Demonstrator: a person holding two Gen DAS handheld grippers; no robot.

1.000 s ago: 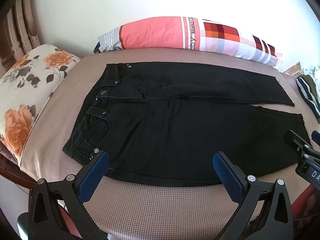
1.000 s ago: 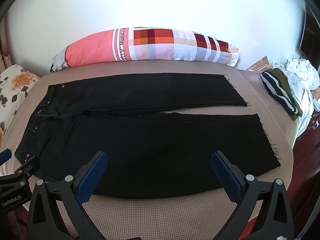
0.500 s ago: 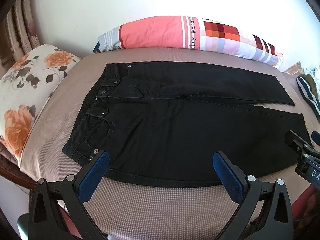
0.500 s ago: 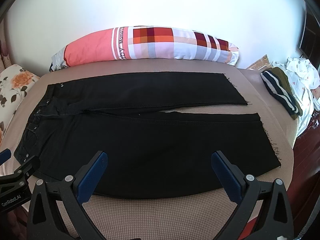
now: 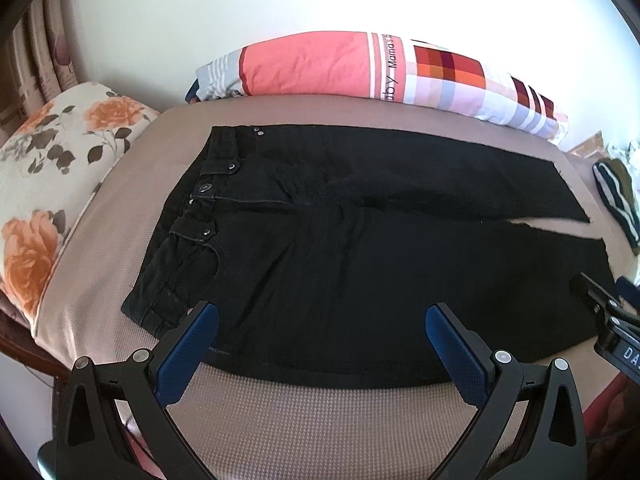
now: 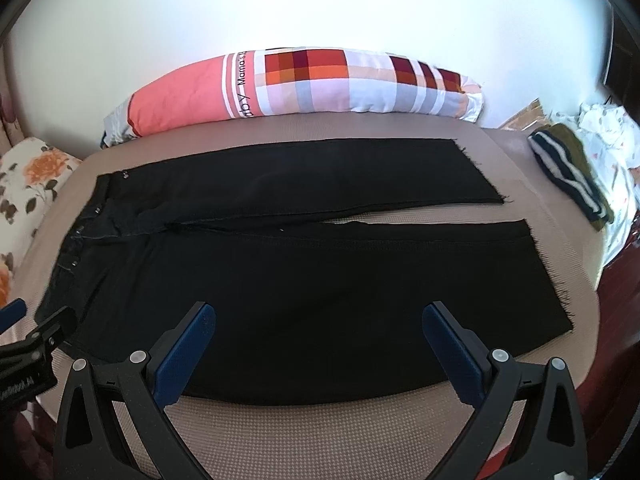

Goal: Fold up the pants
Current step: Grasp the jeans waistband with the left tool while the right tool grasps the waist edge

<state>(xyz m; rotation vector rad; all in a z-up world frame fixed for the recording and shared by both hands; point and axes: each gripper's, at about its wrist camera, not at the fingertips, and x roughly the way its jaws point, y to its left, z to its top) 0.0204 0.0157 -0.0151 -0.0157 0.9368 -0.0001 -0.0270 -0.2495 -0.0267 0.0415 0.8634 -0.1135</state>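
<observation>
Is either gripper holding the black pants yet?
No. The left gripper and right gripper are both wide open above the flat black pants, with nothing between their fingers.

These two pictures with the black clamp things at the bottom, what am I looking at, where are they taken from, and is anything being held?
There is no robot here. A person holds a two-finger tool in each hand, and a wide-angle camera on each looks forward along its blue-padded fingers.

One picture comes from the left hand-held gripper, the other from the right hand-held gripper. Each tool also peeks into the other's picture at the edge.

Black pants lie flat and unfolded on a tan bed, waistband to the left, legs to the right. Behind them is a long pink and checked pillow; a flowered pillow sits at the left and a striped garment at the right.

Both grippers are open, holding nothing.
</observation>
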